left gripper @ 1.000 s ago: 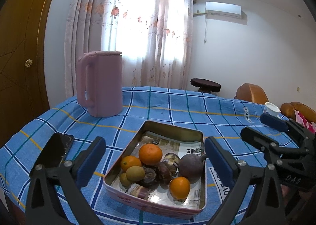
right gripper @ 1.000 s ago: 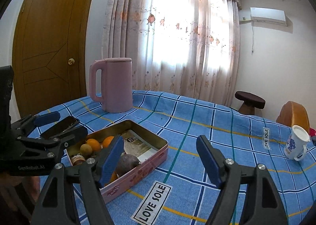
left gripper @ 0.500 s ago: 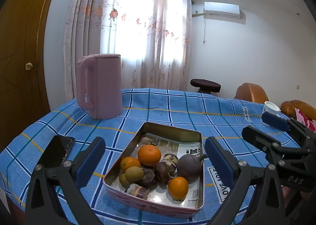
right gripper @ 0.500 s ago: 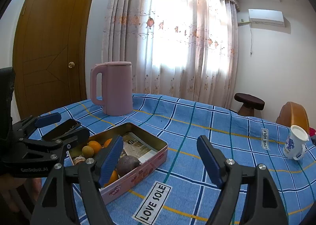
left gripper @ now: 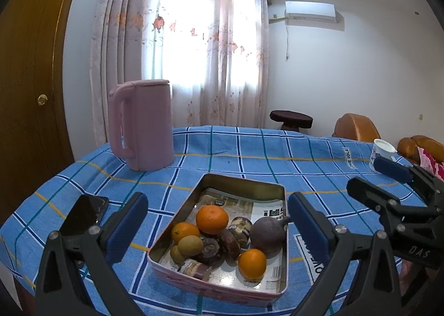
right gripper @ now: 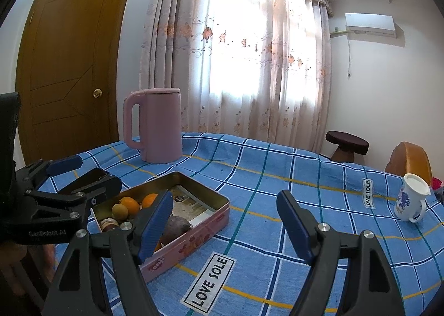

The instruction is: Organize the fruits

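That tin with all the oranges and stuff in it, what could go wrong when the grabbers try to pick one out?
The fruits are heaped tight at the near end of the tin, so closing on the big orange might nudge the small green fruit or dark ones beside it.

The purple fruit leans by the tin's wall, leaving little room for a finger.

Both the left tool and right tool hang open near each other and could bump.

Beyond the jaws, sunlit floral curtains cover a window; a wooden door stands left, a white wall with an air conditioner right, a dark stool below
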{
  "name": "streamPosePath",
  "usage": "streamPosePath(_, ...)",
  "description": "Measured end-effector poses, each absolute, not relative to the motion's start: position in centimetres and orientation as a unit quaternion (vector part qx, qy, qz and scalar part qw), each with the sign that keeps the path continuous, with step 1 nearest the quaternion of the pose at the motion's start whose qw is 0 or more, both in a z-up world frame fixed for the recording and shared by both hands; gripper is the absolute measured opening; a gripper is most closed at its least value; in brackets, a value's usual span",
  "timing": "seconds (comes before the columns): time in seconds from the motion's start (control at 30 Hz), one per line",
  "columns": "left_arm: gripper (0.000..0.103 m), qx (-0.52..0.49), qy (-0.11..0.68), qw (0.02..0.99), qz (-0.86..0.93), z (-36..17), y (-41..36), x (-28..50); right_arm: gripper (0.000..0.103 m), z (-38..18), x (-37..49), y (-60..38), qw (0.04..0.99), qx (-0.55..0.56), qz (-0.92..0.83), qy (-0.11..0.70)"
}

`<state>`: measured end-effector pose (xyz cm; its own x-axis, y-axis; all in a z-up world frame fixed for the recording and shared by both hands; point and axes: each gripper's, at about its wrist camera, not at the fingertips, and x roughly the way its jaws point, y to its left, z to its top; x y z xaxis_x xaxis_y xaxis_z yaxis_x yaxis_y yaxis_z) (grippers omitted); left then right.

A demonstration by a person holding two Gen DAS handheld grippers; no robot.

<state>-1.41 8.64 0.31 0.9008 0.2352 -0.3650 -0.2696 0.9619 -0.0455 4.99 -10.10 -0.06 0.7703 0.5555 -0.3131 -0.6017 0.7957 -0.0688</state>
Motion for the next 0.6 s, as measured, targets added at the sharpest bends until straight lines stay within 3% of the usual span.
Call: streamPosePath(0.6, 0.103, -0.042, 0.168, 0.976, 0.131, 1.3, 7.9, -1.6, 0.078, -0.8, 5.1, -11.1, 0.941, -0.078, 0.297, 0.141)
